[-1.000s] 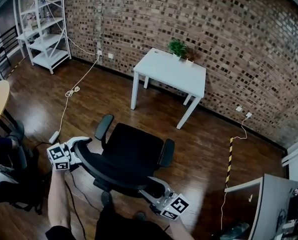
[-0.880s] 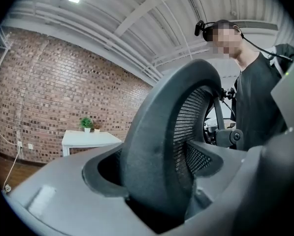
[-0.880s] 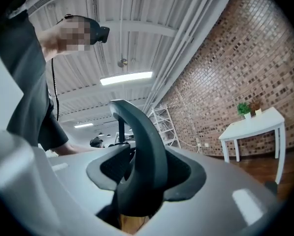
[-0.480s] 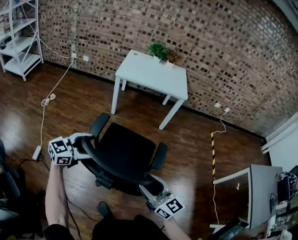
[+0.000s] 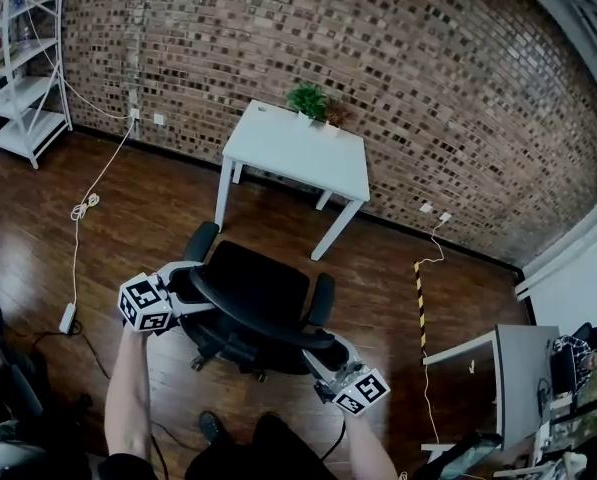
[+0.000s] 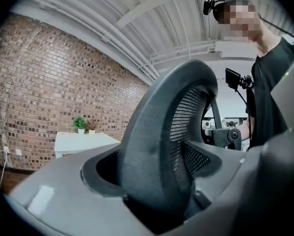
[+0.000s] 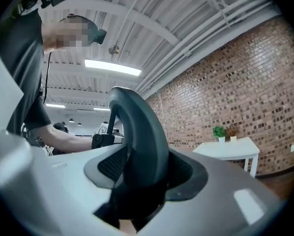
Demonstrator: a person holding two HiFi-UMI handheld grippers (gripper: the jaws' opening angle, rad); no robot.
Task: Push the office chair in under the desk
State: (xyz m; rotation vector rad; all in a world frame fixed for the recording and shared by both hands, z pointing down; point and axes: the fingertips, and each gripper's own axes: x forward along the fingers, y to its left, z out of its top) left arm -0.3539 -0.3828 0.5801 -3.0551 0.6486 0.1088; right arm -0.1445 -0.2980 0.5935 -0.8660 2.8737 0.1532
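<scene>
A black office chair [image 5: 263, 286] stands on the wood floor a short way in front of the white desk [image 5: 296, 148], seat facing the desk. My left gripper [image 5: 183, 286] grips the left end of the curved backrest [image 6: 161, 146]; its jaws are closing with the rim between them. My right gripper [image 5: 323, 353] holds the right end of the backrest [image 7: 142, 132]; its jaws are opening, the rim still wedged between them. The desk [image 6: 80, 141] [image 7: 228, 149] shows beyond the chair in both gripper views.
Two small potted plants [image 5: 306, 98] stand at the desk's back edge by the brick wall. A white shelf unit [image 5: 23, 68] is far left, a cable and power strip [image 5: 68, 316] lie on the floor, striped tape [image 5: 418, 298] and another table [image 5: 518, 368] are at the right.
The chair and both grippers have moved forward toward the desk, and the chair sits closer to it. Both grippers stay on the backrest ends.
</scene>
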